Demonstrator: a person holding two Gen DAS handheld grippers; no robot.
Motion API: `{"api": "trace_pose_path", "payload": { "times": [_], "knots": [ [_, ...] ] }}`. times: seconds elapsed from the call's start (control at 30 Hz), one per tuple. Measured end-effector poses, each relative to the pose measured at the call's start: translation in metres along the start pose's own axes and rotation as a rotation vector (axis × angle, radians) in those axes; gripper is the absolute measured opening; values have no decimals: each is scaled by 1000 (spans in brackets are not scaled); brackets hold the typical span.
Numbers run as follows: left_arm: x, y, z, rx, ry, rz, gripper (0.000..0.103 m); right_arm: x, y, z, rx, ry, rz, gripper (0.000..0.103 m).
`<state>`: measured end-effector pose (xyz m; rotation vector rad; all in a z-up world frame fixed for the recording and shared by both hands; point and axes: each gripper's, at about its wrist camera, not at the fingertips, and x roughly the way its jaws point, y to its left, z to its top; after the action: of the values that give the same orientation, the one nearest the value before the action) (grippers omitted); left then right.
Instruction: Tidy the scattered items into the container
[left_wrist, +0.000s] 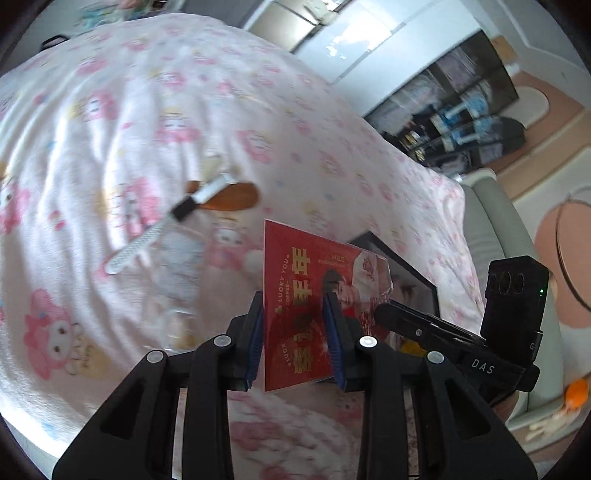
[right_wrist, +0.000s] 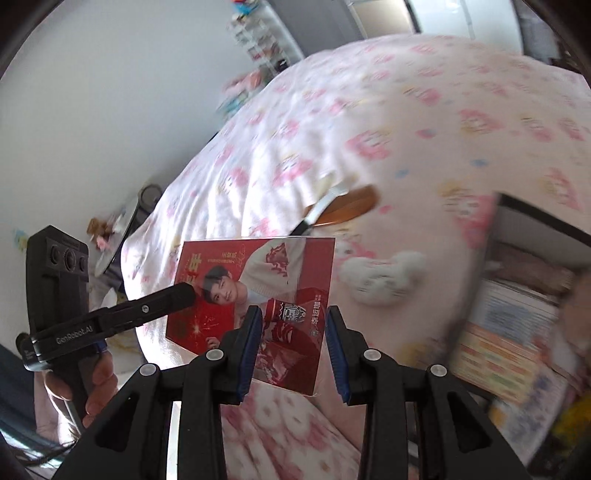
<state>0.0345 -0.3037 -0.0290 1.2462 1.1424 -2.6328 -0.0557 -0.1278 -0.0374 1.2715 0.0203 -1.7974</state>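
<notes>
A red printed card (left_wrist: 295, 266) in a clear sleeve hangs above the pink patterned bed. My left gripper (left_wrist: 293, 299) is shut on it, its blue pads at the card's left edge and face. In the right wrist view the same card (right_wrist: 221, 266) sits between the pads of my right gripper (right_wrist: 293, 310), shut on its right end. Each gripper shows in the other's view: the right gripper (left_wrist: 384, 314) at the card's far side, the left gripper (right_wrist: 184, 291) over its face. A black-rimmed box (right_wrist: 543, 218) with books inside lies to the right, and its rim (left_wrist: 413, 269) shows behind the card.
On the blanket (left_wrist: 147, 110) lie a white comb-like tool (left_wrist: 147, 240) with a black piece and a brown wooden paddle (left_wrist: 229, 199), also seen as a wooden paddle (right_wrist: 351, 206). A white plush (right_wrist: 384, 280) sits near the box. A hand (right_wrist: 99, 380) holds the left gripper. Shelves stand beyond the bed.
</notes>
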Motion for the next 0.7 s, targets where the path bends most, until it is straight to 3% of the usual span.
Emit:
{"api": "trace_pose_path", "payload": {
  "times": [0.17,0.4,0.53,0.7],
  "knots": [
    [46,-75,-13,86,79,-50,29,-67,-50,-16,50,-68,-69,31],
    [126,-165,-29,221,213,-56,29,-138,-138,-38,121,-122,-185,31],
    [174,-187,-28,257,277,-10,29,-141,-182,-38,151,-121,-221,31],
    [211,-188,-24,274,335,74,29,-113,-220,-34,153,-63,-265,31]
  ]
}}
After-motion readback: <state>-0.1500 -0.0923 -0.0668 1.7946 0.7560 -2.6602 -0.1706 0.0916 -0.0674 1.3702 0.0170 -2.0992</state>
